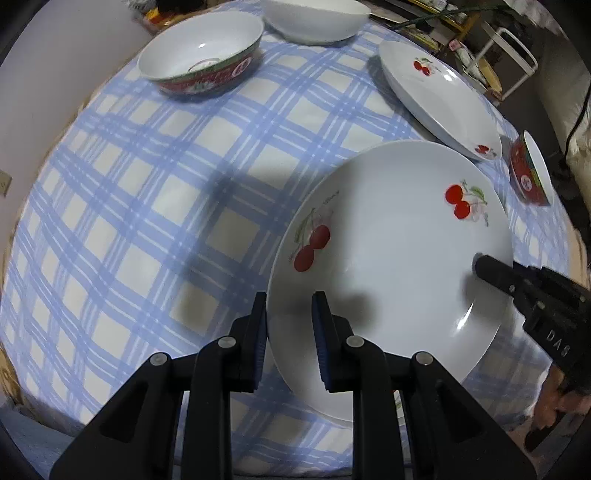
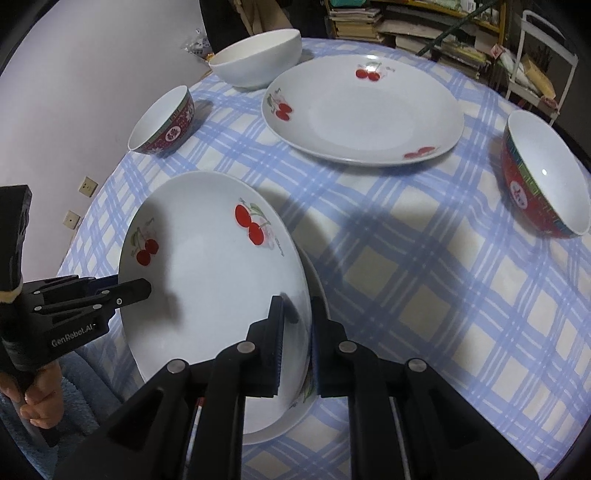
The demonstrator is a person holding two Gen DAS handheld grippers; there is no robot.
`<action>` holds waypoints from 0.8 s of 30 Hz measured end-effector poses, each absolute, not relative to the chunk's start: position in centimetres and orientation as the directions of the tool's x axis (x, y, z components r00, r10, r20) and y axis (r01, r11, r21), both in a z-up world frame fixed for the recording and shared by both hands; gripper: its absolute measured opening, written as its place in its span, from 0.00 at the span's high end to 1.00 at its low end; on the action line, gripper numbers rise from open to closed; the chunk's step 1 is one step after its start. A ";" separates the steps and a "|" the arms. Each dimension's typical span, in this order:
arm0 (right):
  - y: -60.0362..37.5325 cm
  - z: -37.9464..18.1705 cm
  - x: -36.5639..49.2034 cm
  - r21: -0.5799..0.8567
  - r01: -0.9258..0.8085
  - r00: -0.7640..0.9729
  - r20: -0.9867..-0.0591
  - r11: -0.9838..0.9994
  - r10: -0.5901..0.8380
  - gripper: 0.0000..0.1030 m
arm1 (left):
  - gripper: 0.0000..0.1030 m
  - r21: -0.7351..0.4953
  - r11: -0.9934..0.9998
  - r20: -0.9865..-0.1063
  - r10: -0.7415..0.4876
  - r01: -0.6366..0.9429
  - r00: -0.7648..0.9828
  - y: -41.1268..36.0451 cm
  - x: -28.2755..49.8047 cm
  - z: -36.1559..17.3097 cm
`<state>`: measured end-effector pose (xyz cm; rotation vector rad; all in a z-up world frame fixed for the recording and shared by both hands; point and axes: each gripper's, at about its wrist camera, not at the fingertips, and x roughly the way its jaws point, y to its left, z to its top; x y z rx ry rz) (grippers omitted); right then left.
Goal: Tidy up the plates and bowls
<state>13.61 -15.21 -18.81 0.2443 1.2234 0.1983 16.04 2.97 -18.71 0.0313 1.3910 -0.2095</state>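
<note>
A white cherry-print plate is held by both grippers at opposite rims, just above another plate whose edge peeks out beneath it. My left gripper straddles the plate's left rim; its jaws look a little apart around the rim. My right gripper is shut on the plate's right rim. It also shows in the left wrist view, and the left gripper shows in the right wrist view. A second cherry plate lies farther back.
A blue checked tablecloth covers the round table. A large white bowl and a red-patterned bowl stand at the back. Another red-patterned bowl stands at the right. Cluttered shelves stand behind.
</note>
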 end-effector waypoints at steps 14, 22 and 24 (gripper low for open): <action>-14.9 -18.6 12.9 0.250 0.011 0.361 -0.904 0.968 0.229 0.85 | 0.77 -0.048 0.986 -0.984 -0.075 0.162 0.163 1.7 15.9 -19.3; -14.8 -18.3 12.7 0.242 0.009 0.370 -0.902 0.970 0.222 0.85 | 0.76 -0.049 0.984 -0.985 -0.076 0.171 0.155 1.6 16.1 -19.7; -14.9 -18.3 12.7 0.234 0.004 0.371 -0.903 0.972 0.216 0.85 | 0.76 -0.040 0.984 -0.985 -0.068 0.176 0.157 1.4 16.0 -19.8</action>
